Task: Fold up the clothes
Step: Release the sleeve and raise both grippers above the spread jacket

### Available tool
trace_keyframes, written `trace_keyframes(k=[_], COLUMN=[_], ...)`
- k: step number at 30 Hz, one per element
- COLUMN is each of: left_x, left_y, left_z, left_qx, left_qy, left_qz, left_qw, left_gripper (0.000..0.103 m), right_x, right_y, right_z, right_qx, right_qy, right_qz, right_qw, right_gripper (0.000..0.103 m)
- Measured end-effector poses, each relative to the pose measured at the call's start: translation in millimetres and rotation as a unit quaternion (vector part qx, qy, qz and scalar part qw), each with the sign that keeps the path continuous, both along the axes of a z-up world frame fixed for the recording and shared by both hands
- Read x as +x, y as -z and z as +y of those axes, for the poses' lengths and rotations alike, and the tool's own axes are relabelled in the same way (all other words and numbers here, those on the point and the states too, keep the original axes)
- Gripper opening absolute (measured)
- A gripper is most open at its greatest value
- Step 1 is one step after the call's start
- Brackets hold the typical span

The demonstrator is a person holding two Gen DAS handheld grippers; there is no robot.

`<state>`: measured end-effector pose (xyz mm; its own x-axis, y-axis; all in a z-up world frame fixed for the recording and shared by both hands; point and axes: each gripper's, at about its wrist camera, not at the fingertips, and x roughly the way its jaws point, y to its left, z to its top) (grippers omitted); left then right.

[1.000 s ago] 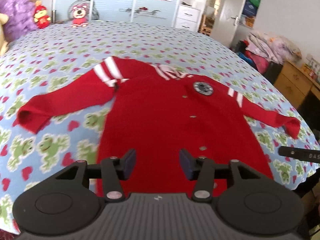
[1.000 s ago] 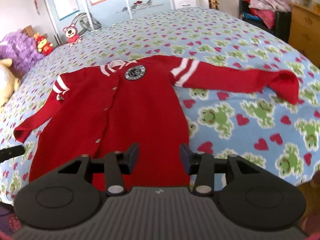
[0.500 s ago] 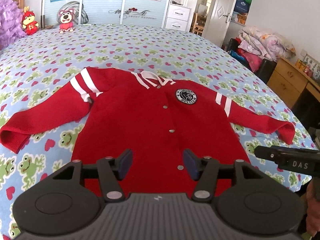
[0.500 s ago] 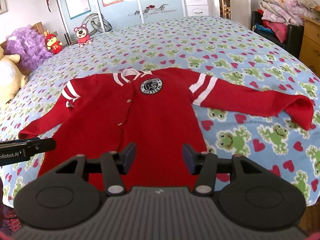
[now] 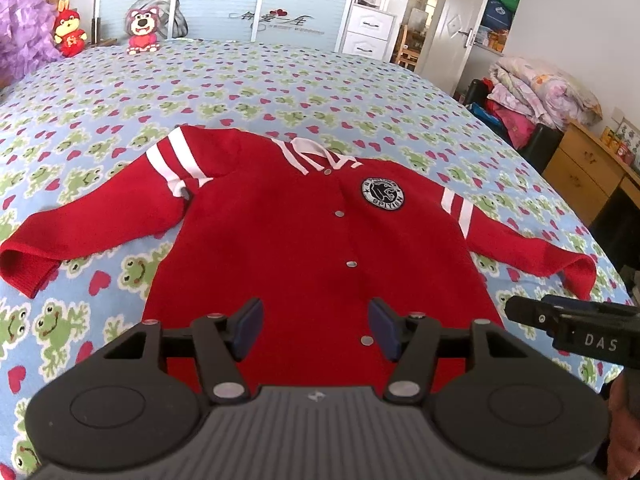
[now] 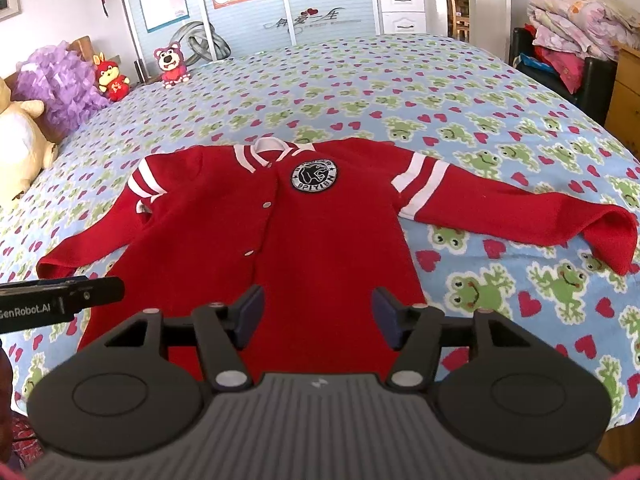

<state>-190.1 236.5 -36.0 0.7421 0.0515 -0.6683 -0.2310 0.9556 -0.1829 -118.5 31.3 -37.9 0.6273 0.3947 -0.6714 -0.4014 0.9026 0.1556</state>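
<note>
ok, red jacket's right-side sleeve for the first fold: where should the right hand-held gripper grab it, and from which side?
Probably the cuff of the sleeve: it lies spread away from the red jacket on the bedspread, its end humped up and open, so there is an edge to pinch. Come from the outer right side. The right hand-held gripper is open and empty, its jaws just having opened.

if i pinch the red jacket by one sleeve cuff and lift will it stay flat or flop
Probably flop: the red jacket is soft knit, lying limp on the bedspread, its sleeve cuff already curled. It likely drags rather than slides, and the body would hang and bunch below the pinch.
</note>
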Motion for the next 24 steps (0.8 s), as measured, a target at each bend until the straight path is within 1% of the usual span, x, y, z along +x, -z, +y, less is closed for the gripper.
trace_keyframes(k=[4, 7, 14, 16, 21, 24], left_x=[5.0, 8.4, 16.1, 19.1, 33.6, 49.4], left_y=[-0.7, 0.2, 2.6, 4.6, 11.1, 14.8], left_z=[0.4, 1.0, 1.7, 2.3, 7.2, 13.5], left_qx=[-0.001, 0.000, -0.004, 0.000, 0.016, 0.025], left_qy=[-0.003, -0.007, -0.009, -0.012, -0.032, -0.038], left_qz=[0.000, -0.001, 0.001, 0.001, -0.015, -0.032], left_qw=[1.0000, 1.0000, 1.0000, 0.9999, 0.9993, 0.9984], left_gripper=[0.063, 0.067, 0.068, 0.068, 0.069, 0.073], right_x=[3.5, 6.3, 13.6, 17.0, 27.4, 42.0], right_y=[-2.2, -3.2, 0.4, 3.7, 16.7, 24.9], right_z=[3.0, 5.9, 9.8, 9.2, 15.2, 26.8], right_qx=[-0.001, -0.002, -0.004, -0.001, 0.004, 0.008], right_qy=[0.000, 0.000, -0.002, 0.000, 0.006, 0.000], right_qz=[-0.003, -0.007, -0.006, -0.007, -0.034, -0.060], right_qw=[1.000, 1.000, 1.000, 1.000, 0.999, 0.998], right_gripper=[0.059, 0.061, 0.062, 0.066, 0.067, 0.068])
